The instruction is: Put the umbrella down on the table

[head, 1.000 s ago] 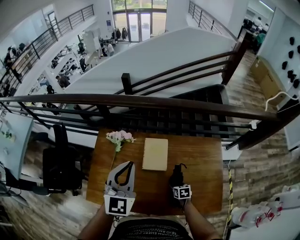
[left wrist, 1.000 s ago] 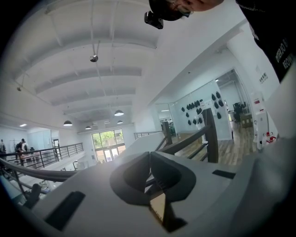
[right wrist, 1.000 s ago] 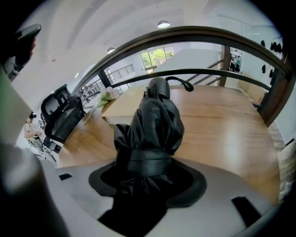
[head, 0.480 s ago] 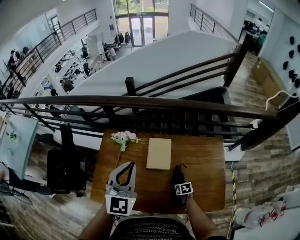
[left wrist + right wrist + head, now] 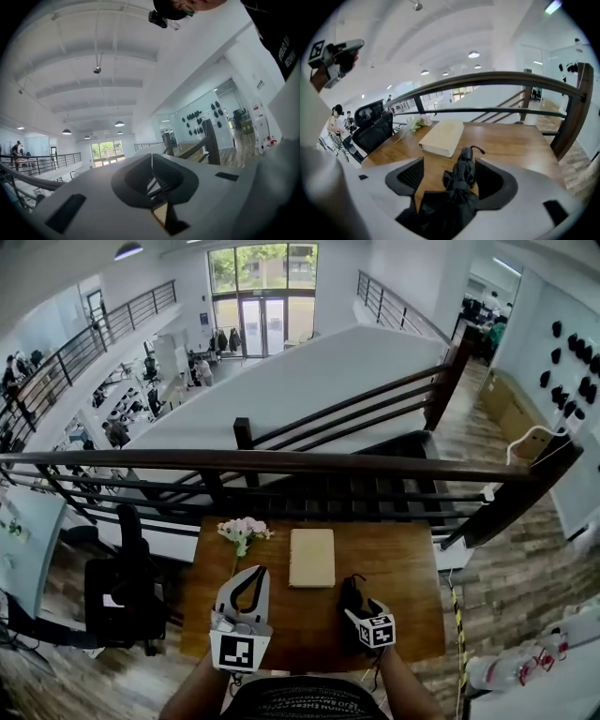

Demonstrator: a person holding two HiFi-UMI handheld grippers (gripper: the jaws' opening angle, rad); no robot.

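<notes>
The dark railing (image 5: pixel 281 463) runs across the far side of everything, with the open hall below beyond it; the wooden table (image 5: pixel 412 577) stands just on my side of that rail, its far edge close under it; a black office chair (image 5: pixel 122 601) sits off the table's left edge; a pale closed book (image 5: pixel 311 557) lies flat near the middle of the tabletop, towards the far side; the black folded umbrella (image 5: pixel 351 601) lies on the wood just right of the book and nearer to me, its strap end pointing away from me and its loose fabric bunched at the near end; my right gripper (image 5: pixel 450 165) tilts down over that near end, its jaws opening, the umbrella between them but with wood showing beside it on the left, so neither pad squeezes it; my left gripper (image 5: pixel 256 570) hovers over the near left part of the table, pointing level, its two jaws brought together at the tips with nothing caught in the loop they form; a small bunch of pale pink flowers (image 5: pixel 242 530) lies at the far left of the table, just left of the book, the stem trailing towards me.
</notes>
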